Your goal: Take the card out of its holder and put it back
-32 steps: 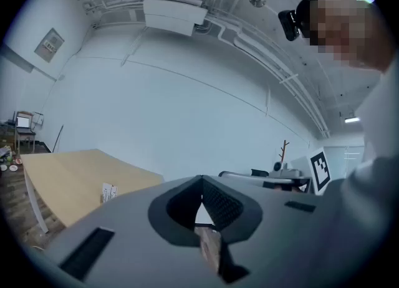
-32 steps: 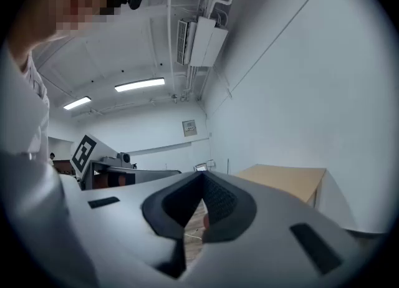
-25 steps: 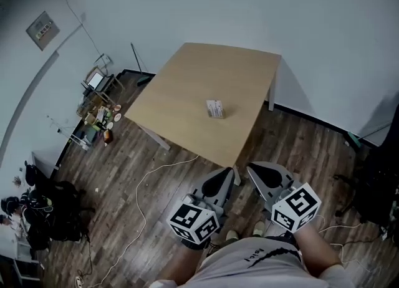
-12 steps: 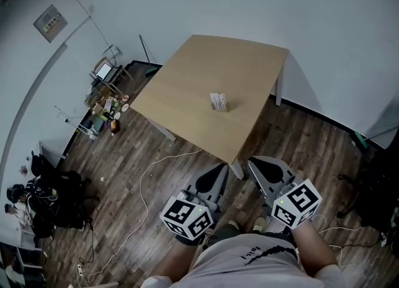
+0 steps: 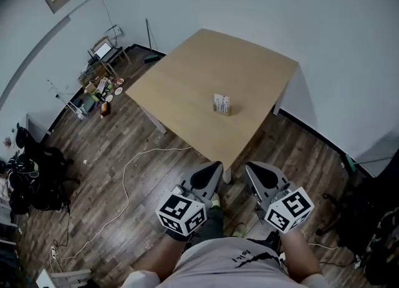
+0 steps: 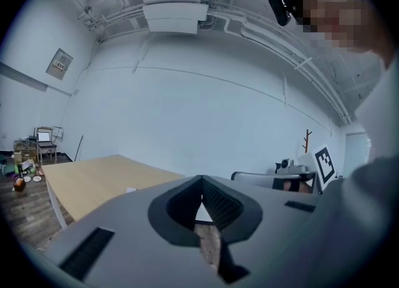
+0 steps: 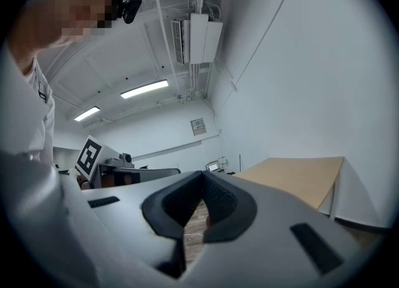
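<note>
Holder (image 5: 221, 104) drifted slightly right in head view; small boxy white thing, mid smooth tan wood table (image 5: 187, 81). Left gripper (image 5: 212, 168) and right gripper (image 5: 252, 169), matte grey: tips pressed together, empty, well short of it.

Card holder (image 5: 221, 104) on table (image 5: 181, 84), near front edge — left gripper (image 5: 216, 166), right gripper (image 5: 250, 168) side by side before table.

Head view: above the person, facing steeply down, surface (image 5: 206, 75) well ahead, left tool (image 5: 211, 169) and right tool (image 5: 250, 169) low in frame by the body. Each tool view: close behind its own jaws, tilted up at wall and ceiling. All three share the surface; each tool view catches the other tool.
</note>
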